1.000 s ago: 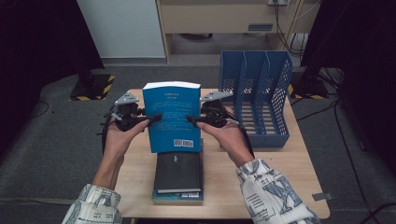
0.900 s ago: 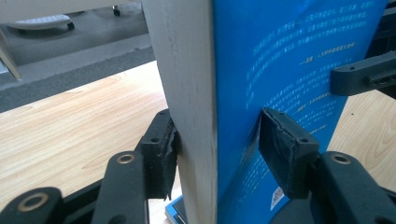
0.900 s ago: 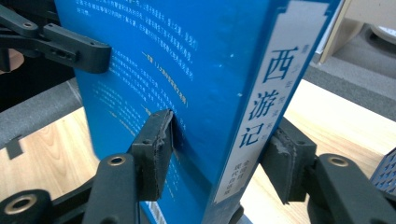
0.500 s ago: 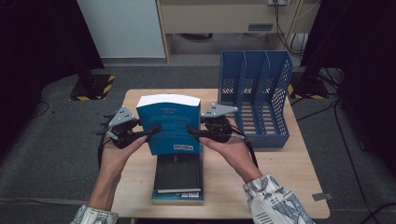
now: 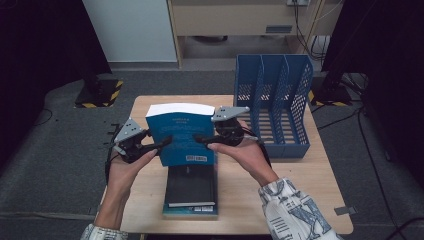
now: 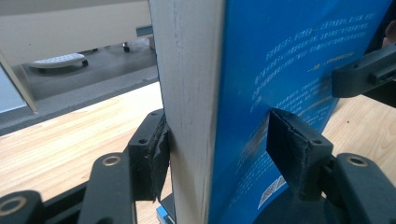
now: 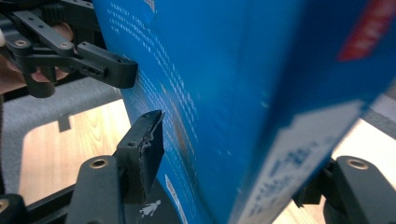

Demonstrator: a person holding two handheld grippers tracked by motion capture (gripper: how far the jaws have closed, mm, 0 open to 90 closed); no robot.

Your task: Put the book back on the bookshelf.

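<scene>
Since a second ago, book (image 5: 182,134) tipped up from flat-facing toward standing on its lower edge, page block now showing on top; left gripper (image 5: 159,145) shifted inward and slightly down with it. Both sets of jaws have just been opening, book between them in each case.

Book sits above the stack (image 5: 191,187) of dark books, near edge of counter (image 5: 310,200), held off the stack between the two grippers. Rack (image 5: 272,107) stands to the right of the book, on the counter's far right part, slots open toward the person.

Left gripper view: book's fore edge (image 6: 187,107) and blue cover between the jaws; one pad against the page-block side, the other standing just off the cover, a gap visible. Reads as loosened, not clamped.

Right gripper (image 5: 199,138) at the book's right edge, nearer the rack. Right gripper view: near pad clearly off the cover; far pad hidden behind the book, contact there cannot be told. Loose as well, by the look of it.

Judgement: book's long axis now near upright, matching the rack slots. Coming move likely a re-grip, then carry rightward; right hand has the shorter path.
</scene>
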